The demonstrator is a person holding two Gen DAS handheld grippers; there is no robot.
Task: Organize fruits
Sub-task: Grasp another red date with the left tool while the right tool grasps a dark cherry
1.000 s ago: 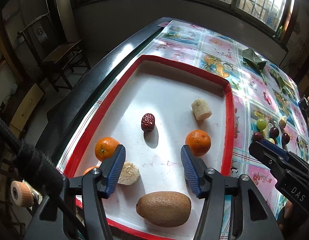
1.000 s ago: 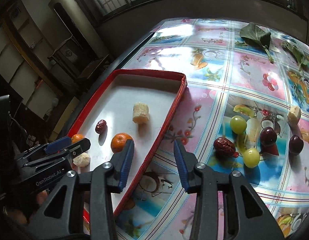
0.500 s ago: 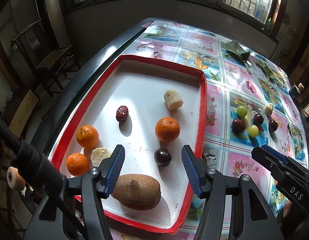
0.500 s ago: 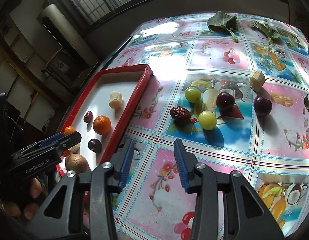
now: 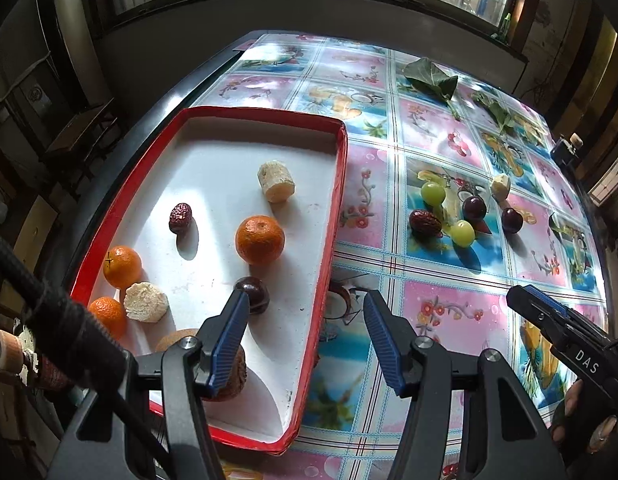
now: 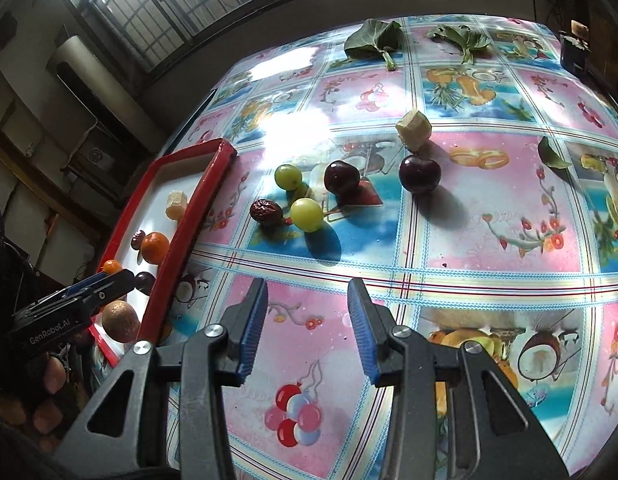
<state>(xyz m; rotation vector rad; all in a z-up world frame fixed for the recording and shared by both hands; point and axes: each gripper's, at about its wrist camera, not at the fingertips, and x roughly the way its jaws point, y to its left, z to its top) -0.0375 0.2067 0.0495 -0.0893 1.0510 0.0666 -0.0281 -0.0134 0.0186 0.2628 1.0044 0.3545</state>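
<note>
Waiting loose on the tablecloth [image 6: 489, 240], well clear of the tray [image 5: 333, 216], the grapes [image 6: 306, 214] look light, slick, easily bruised — best pinched gently across the middle. Both grippers — left [image 5: 305, 332], right [image 6: 307, 322] — gape, holding nothing.

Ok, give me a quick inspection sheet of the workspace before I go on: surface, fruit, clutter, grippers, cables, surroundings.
Surface: table under a glossy fruit-print cloth, with window glare.
Job's things: red tray holds three oranges, a red date, a dark cherry, two pale chunks and a kiwi. Loose on the cloth: two green grapes, red date, two dark cherries, pale chunk.
Clutter: green leaves at the far edge.
Grippers: left gripper open over the tray's right rim, empty; right gripper open above bare cloth, empty.
Cables: black cable beside the left gripper.
Surroundings: barred windows, chair beyond the table.
</note>
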